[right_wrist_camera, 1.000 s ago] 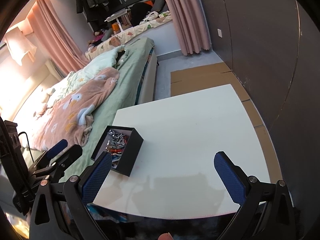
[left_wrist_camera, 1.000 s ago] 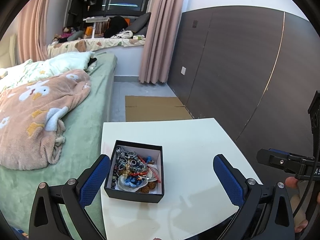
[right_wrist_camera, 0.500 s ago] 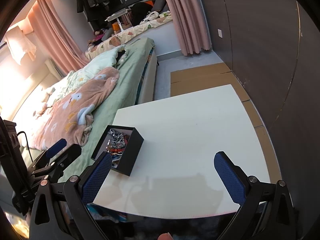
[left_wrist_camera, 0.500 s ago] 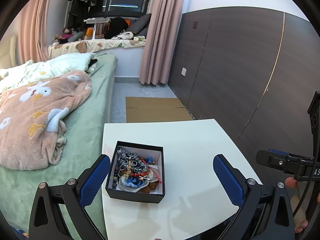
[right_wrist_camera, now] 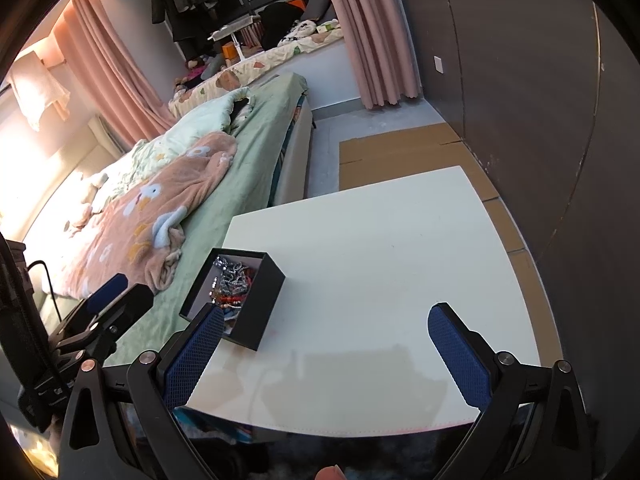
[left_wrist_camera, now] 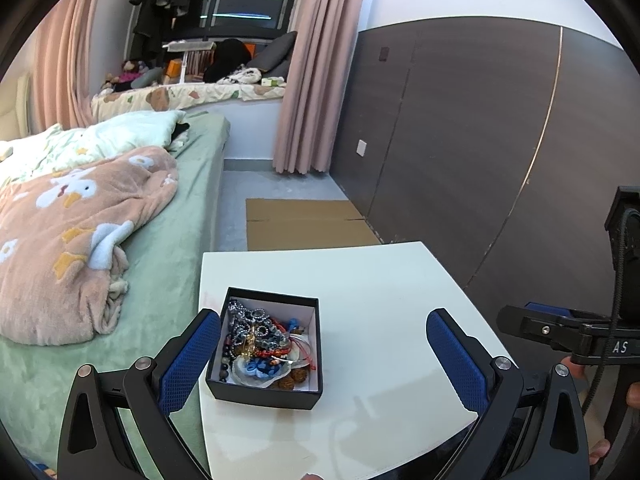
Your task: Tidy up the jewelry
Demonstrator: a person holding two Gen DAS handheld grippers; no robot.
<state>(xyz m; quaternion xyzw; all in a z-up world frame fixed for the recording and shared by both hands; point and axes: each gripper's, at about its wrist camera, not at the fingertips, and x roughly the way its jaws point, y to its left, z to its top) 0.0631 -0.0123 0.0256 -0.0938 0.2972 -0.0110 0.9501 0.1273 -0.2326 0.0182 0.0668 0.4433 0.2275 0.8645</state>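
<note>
- In the right wrist view the near wall of the black jewelry box hides most of the tangled jewelry; the right gripper's left finger covers the box's near left corner.
- In the left wrist view the pieces in the jewelry overlap too tightly to tell one from another.
- The near edge of the white table is cut off by the frame's bottom edge in the left wrist view.
- Only part of the right gripper shows at that view's right edge; its jaws are out of sight there.
- The hand behind it is mostly hidden.
</note>
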